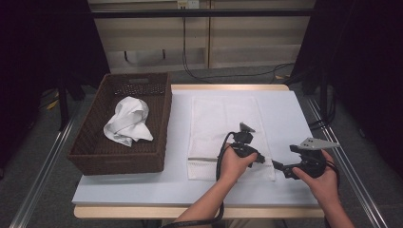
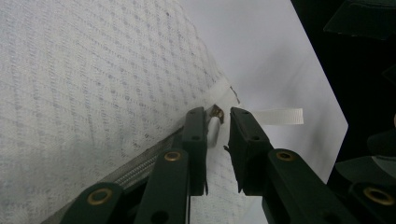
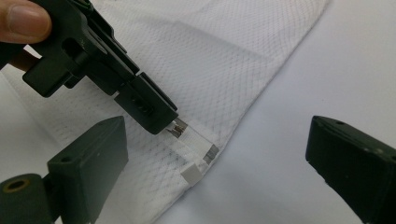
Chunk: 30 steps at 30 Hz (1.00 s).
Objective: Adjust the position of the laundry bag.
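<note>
A white mesh bag (image 1: 223,123) lies flat on the white table (image 1: 142,185), its zipper (image 2: 140,167) running along the near end. My left gripper (image 1: 264,159) reaches to the bag's near right corner. In the left gripper view its jaws (image 2: 217,119) stand a narrow gap apart around the zipper pull (image 2: 214,127), which rests against one jaw and stays clear of the other. My right gripper (image 1: 281,167) sits just right of that corner, open wide, with the corner and the pull (image 3: 180,128) in front of it (image 3: 217,135).
A brown wicker basket (image 1: 90,156) stands at the table's left with a crumpled white cloth (image 1: 127,121) inside. A white ribbon tab (image 2: 278,116) sticks out from the bag's corner. Dark floor and cables lie beyond the table's right edge.
</note>
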{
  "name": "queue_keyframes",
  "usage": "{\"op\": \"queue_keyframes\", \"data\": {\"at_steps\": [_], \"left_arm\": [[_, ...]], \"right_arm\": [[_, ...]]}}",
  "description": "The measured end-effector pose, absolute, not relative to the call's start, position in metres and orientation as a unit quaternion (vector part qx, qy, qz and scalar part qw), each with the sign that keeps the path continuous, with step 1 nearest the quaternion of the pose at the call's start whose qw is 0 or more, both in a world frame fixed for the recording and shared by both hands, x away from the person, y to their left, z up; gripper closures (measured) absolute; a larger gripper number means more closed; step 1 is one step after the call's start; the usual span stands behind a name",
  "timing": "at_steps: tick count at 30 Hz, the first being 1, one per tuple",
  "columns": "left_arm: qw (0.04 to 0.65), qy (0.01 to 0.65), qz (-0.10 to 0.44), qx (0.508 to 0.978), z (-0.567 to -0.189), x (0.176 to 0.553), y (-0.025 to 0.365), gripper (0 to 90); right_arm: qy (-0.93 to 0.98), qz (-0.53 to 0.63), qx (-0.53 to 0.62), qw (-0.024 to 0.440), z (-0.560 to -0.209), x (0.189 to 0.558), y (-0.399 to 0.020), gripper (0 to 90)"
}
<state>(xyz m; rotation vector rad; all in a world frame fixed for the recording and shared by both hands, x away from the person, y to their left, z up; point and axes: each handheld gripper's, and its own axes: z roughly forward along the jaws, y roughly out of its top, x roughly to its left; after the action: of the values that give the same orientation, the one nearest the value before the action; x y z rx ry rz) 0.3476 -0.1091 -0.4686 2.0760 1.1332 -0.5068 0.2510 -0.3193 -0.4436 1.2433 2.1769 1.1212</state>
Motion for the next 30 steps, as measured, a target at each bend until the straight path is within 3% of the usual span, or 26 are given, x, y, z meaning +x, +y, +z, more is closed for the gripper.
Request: {"op": "queue_keyframes", "data": {"at_steps": [10, 30], "left_arm": [[0.355, 0.439, -0.199, 0.801, -0.465, 0.348, -0.110, 85.9], [0.348, 0.411, -0.217, 0.814, -0.452, 0.354, -0.093, 86.5]], "right_arm": [[0.777, 0.401, 0.443, 0.197, -0.444, 0.251, -0.320, 4.8], [0.759, 0.418, 0.464, 0.183, -0.445, 0.253, -0.317, 5.0]]}}
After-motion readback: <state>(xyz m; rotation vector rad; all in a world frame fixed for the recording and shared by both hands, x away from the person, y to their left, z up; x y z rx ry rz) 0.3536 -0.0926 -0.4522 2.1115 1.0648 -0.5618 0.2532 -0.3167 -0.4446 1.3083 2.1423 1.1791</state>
